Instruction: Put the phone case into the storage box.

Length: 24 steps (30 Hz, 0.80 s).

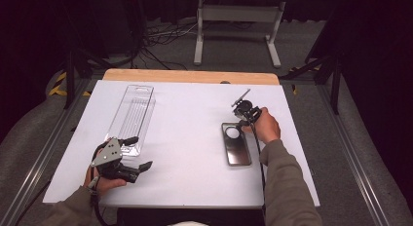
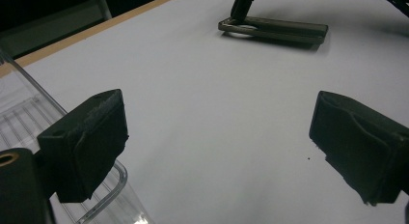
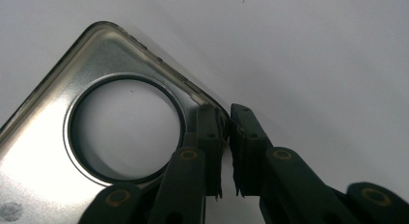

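A dark, glossy phone case (image 1: 237, 147) with a round hole near its far end lies flat on the white table (image 1: 190, 119), right of centre. My right gripper (image 1: 242, 124) points down at the case's far right corner. In the right gripper view the jaws (image 3: 225, 122) pinch the case's rim (image 3: 43, 151) beside the hole, one jaw inside and one outside. My left gripper (image 1: 141, 153) rests near the front left of the table, open with nothing between its jaws (image 2: 217, 142). The left gripper view shows the case (image 2: 284, 30) farther off.
A long clear plastic package tray (image 1: 131, 114) lies at the left, its near end right by my left gripper's far jaw (image 2: 82, 142). A wooden strip (image 1: 190, 76) runs along the table's far edge. Beyond it are cables and a metal stand on the floor.
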Each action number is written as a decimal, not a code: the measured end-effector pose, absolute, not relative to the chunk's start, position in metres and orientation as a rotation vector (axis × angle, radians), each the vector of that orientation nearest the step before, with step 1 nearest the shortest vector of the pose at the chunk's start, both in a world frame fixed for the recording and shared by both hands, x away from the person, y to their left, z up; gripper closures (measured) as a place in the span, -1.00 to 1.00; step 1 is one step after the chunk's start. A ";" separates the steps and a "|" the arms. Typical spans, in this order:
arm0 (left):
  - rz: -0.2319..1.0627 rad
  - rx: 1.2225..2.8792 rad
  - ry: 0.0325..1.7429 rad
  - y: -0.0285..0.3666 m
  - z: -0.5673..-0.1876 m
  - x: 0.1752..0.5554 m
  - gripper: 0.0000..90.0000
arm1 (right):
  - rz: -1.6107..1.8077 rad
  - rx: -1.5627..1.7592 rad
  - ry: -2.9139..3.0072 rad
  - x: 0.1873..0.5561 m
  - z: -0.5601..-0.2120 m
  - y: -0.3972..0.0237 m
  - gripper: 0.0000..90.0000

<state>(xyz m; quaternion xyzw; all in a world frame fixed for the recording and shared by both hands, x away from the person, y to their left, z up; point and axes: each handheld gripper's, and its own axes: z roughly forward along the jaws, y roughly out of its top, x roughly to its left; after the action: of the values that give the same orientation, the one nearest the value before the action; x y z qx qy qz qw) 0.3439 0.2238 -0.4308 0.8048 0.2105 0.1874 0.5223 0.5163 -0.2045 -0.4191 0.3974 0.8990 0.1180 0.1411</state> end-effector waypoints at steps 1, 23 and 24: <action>0.449 1.927 0.503 0.224 -0.431 0.344 -0.85 | 0.351 1.151 2.591 0.516 -0.419 -0.205 0.86; 0.477 1.920 0.518 0.226 -0.427 0.342 -0.85 | 0.754 1.056 2.279 0.464 -0.370 -0.204 0.87; 0.479 1.918 0.520 0.227 -0.427 0.343 -0.85 | 0.766 1.051 2.266 0.462 -0.369 -0.204 0.87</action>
<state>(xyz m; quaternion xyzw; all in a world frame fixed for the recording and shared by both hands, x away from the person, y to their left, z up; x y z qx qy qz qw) 0.3427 0.2269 -0.4274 0.8004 0.2170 0.2001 0.5217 0.4619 -0.2042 -0.3694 0.3882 0.8372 0.2831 0.2613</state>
